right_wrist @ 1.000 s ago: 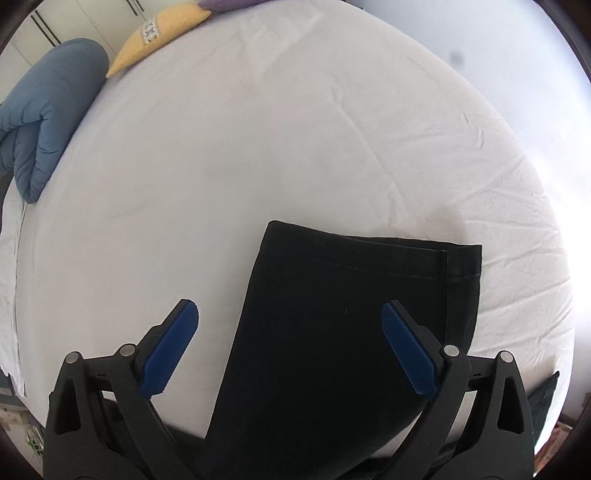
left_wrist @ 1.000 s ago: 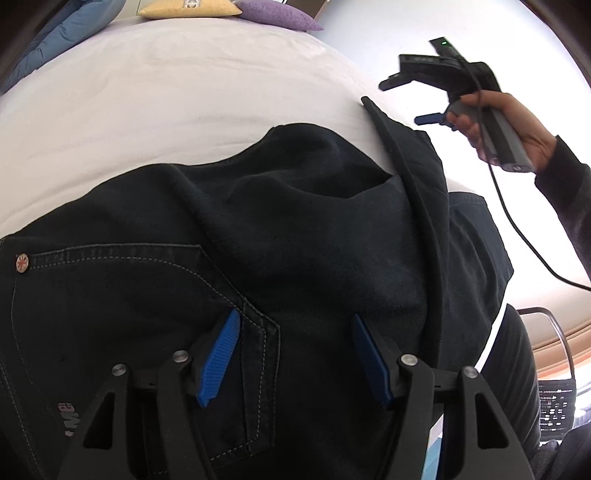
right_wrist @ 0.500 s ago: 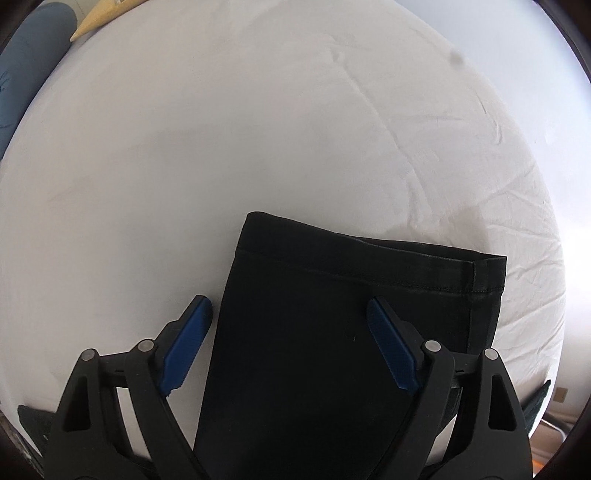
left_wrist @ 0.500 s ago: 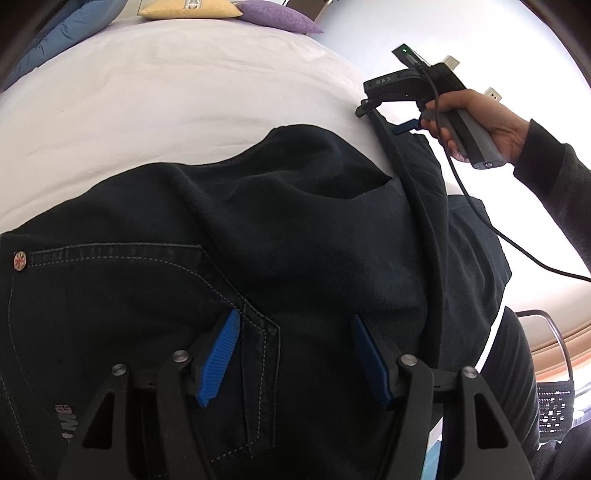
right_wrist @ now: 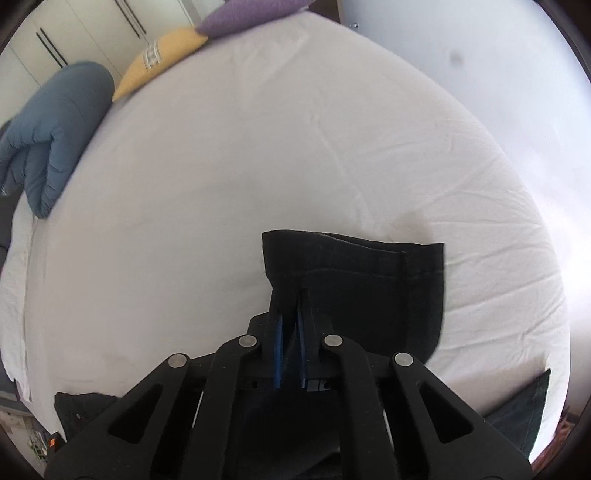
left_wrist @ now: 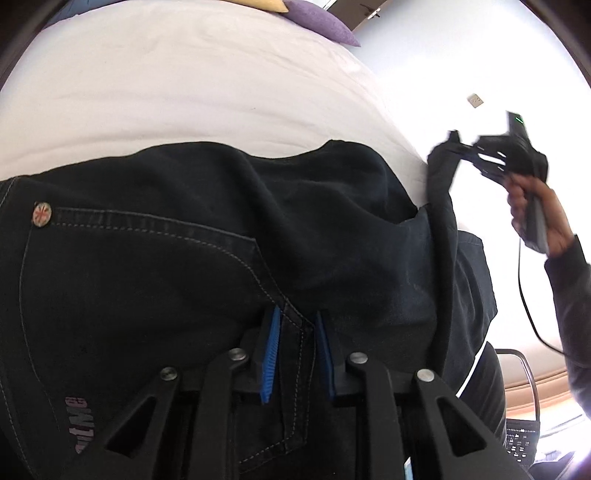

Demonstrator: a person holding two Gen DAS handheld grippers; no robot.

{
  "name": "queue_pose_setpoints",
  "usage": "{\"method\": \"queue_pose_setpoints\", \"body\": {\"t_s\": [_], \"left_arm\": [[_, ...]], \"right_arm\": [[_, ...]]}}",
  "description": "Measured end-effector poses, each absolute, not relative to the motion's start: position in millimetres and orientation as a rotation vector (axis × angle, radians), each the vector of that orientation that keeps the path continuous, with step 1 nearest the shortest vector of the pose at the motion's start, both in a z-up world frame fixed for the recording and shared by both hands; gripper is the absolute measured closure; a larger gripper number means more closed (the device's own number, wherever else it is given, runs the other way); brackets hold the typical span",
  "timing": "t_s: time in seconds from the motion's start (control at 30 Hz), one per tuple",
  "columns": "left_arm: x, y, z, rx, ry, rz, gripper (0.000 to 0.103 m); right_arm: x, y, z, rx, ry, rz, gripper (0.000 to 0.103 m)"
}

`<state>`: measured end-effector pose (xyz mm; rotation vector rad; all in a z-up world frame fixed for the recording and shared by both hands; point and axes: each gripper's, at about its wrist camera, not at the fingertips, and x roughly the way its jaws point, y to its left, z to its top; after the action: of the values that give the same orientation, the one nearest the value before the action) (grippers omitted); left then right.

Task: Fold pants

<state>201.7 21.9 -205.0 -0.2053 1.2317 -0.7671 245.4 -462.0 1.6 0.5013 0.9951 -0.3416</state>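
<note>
Black denim pants (left_wrist: 184, 258) lie on the white bed (left_wrist: 184, 92). My left gripper (left_wrist: 295, 317) is shut on the fabric at the back pocket's corner near the waist. My right gripper (right_wrist: 290, 310) is shut on the leg hem end (right_wrist: 351, 266), which is lifted a little off the sheet. In the left wrist view the right gripper (left_wrist: 480, 151) shows at the far right, hand-held, with the leg (left_wrist: 441, 221) running up to it.
A blue duvet (right_wrist: 51, 133), a yellow pillow (right_wrist: 159, 55) and a purple pillow (right_wrist: 251, 11) lie at the bed's far end. A cable (left_wrist: 532, 302) hangs from the right gripper. A chair (left_wrist: 524, 398) stands off the bed's right edge.
Both grippers closed: the left on the pocket-corner fabric, the right on the leg hem. The right gripper then lifted the hem and moved right in the left wrist view.
</note>
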Motion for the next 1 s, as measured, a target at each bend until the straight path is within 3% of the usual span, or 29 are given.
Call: {"method": "queue_pose_setpoints", "body": {"t_s": [0.23, 0.5, 0.7, 0.83, 0.93, 1.0], "left_arm": [[207, 22, -205, -0.231, 1.258, -0.76, 0.081], [220, 38, -208, -0.329, 1.305, -0.745, 0.081], [223, 41, -203, -0.312, 1.312, -0.723, 0.079], [224, 36, -202, -0.308, 1.317, -0.728, 0.066], [225, 29, -200, -0.309, 1.312, -0.756, 0.048], [225, 23, -195, -0.279, 1.299, -0.771, 0.037]], "right_arm": [[89, -506, 34, 0.675, 0.781, -0.439, 0.099], [-45, -524, -16, 0.908, 0.641, -0.563, 0.099], [-98, -526, -58, 1.074, 0.544, -0.596, 0.099], [-117, -516, -62, 1.113, 0.524, -0.577, 0.099], [-134, -507, -71, 1.147, 0.506, -0.555, 0.099], [-115, -497, -44, 1.064, 0.511, -0.534, 0.099]]}}
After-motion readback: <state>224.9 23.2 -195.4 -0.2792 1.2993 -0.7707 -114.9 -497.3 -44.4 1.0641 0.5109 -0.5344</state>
